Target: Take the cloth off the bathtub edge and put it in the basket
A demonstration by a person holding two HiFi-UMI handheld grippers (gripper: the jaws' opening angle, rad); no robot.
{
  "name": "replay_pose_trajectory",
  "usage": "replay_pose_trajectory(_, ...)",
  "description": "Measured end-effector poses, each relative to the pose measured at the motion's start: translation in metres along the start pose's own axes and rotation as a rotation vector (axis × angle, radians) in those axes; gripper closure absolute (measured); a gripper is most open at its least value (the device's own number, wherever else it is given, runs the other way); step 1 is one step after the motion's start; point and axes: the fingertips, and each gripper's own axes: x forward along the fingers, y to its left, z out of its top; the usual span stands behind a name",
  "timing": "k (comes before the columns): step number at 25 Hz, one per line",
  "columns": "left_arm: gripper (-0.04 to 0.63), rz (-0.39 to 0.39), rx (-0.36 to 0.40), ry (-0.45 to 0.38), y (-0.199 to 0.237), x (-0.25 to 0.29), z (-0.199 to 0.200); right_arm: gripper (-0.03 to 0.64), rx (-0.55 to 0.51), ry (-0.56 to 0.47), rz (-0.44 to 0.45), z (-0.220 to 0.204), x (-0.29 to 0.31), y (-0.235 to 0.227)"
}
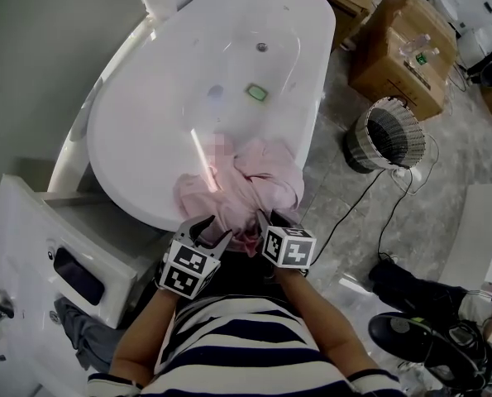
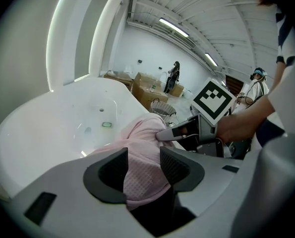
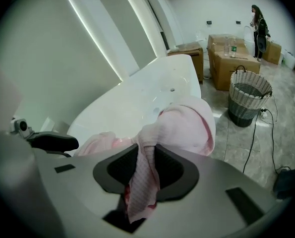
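A crumpled pink cloth (image 1: 246,184) lies over the near edge of the white bathtub (image 1: 130,139). My right gripper (image 1: 262,222) is shut on a fold of the cloth (image 3: 187,123), which hangs down between its jaws (image 3: 145,165). My left gripper (image 1: 211,231) sits just left of it at the tub's edge. Its jaws (image 2: 143,167) stand wide, with a bulge of the cloth (image 2: 142,138) lying loosely between them. The wicker basket (image 1: 390,135) stands on the floor to the right of the tub, also seen as the basket (image 3: 249,95) past the cloth.
A small green item (image 1: 256,93) lies inside the tub. Cardboard boxes (image 1: 403,40) stand behind the basket, and a black cable (image 1: 353,205) runs across the floor beside it. A white cabinet (image 1: 39,255) stands at the near left. A person (image 2: 174,76) stands far off.
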Motion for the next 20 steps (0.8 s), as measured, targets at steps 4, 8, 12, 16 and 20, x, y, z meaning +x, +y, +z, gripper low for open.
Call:
replay_pose_trajectory(4,0.365,-0.001,0.080,0.036,-0.002,0.001,-0.005,0.517,0.005,-0.015,0.029,0.002,-0.005,0.003)
replay_pose_trajectory(8,0.357,-0.018,0.122,0.092,-0.007,0.004,-0.013,0.523,0.005,-0.033,0.075,0.009,-0.014,0.009)
replay_pose_trajectory(12,0.351,-0.015,0.122,0.097,-0.007,0.008,-0.016,0.526,-0.015,-0.067,0.136,0.024,-0.030,0.020)
replay_pose_trajectory(16,0.332,-0.013,0.158,0.111,-0.007,0.015,-0.014,0.526,-0.034,-0.107,0.196,0.042,-0.055,0.030)
replay_pose_trajectory(20,0.325,-0.020,0.192,0.118,-0.009,0.022,-0.012,0.526,-0.040,-0.157,0.248,0.058,-0.080,0.038)
